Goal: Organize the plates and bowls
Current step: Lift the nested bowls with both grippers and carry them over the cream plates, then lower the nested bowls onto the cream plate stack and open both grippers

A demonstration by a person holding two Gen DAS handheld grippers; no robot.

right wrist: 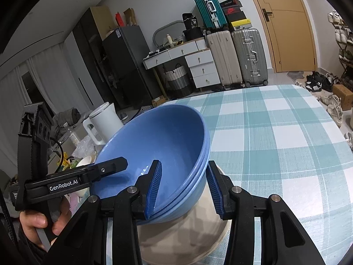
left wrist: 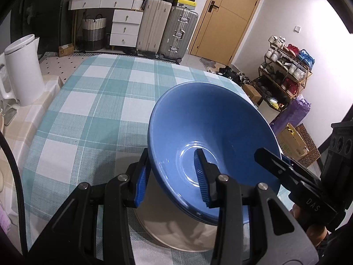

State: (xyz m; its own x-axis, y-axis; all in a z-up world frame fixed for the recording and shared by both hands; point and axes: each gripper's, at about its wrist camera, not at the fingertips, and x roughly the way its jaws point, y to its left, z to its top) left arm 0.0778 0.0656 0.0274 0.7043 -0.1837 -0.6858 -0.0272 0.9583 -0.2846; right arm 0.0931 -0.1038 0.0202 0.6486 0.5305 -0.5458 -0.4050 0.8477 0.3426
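My left fingers (left wrist: pixel 172 176) are gripping the near-left rim of the blue bowl (left wrist: pixel 211 132): one ribbed blue pad (left wrist: pixel 199 176) is sitting inside the bowl, the other pressing on the outer wall. My right fingers (right wrist: pixel 183 187) are clamping the opposite rim of the same bowl in the same manner, one pad (right wrist: pixel 154 185) inside and one outside. In the right wrist view two blue rims are showing nested, so I am holding a stack of blue bowls rather than one. The stack is tilting, its opening facing away from the right fingers. Directly below it a beige bowl (right wrist: pixel 183 231) is standing on the worktop (right wrist: pixel 275 143); whether the blue stack is touching it I cannot tell. The worktop is wearing a teal-and-white checked cloth. A white kettle (left wrist: pixel 24 70) is standing at the far left edge. Beyond the worktop, suitcases (left wrist: pixel 167 33), a white drawer unit (left wrist: pixel 125 26) and a wooden door (left wrist: pixel 229 15) are lining the far wall; a shoe rack (left wrist: pixel 286 72) is standing at the right.
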